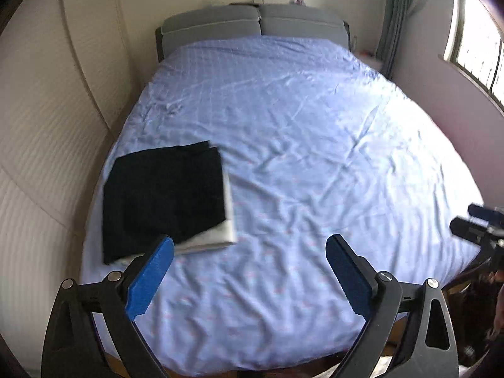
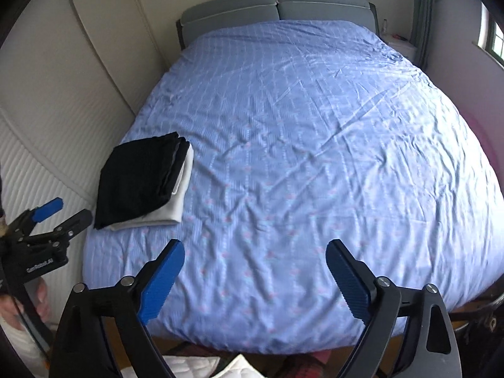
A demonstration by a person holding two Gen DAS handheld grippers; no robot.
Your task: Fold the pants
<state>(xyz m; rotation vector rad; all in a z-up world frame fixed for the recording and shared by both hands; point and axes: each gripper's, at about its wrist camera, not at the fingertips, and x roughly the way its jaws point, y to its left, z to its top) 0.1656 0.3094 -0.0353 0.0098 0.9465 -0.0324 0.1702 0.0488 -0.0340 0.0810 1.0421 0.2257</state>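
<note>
Folded black pants (image 1: 163,195) lie on top of a folded white garment (image 1: 220,236) near the left front corner of the bed; the stack also shows in the right wrist view (image 2: 138,179). My left gripper (image 1: 249,252) is open and empty, hovering over the bed's front edge just right of the stack. My right gripper (image 2: 255,258) is open and empty above the front of the bed. The left gripper also shows at the left edge of the right wrist view (image 2: 63,211), open, beside the bed.
The bed (image 2: 299,126) has a wrinkled blue checked cover and a grey headboard (image 2: 277,6). A white padded wall panel (image 2: 47,126) runs along the left side. A window (image 1: 478,50) and curtain are at the right. White cloth lies on the floor below (image 2: 195,365).
</note>
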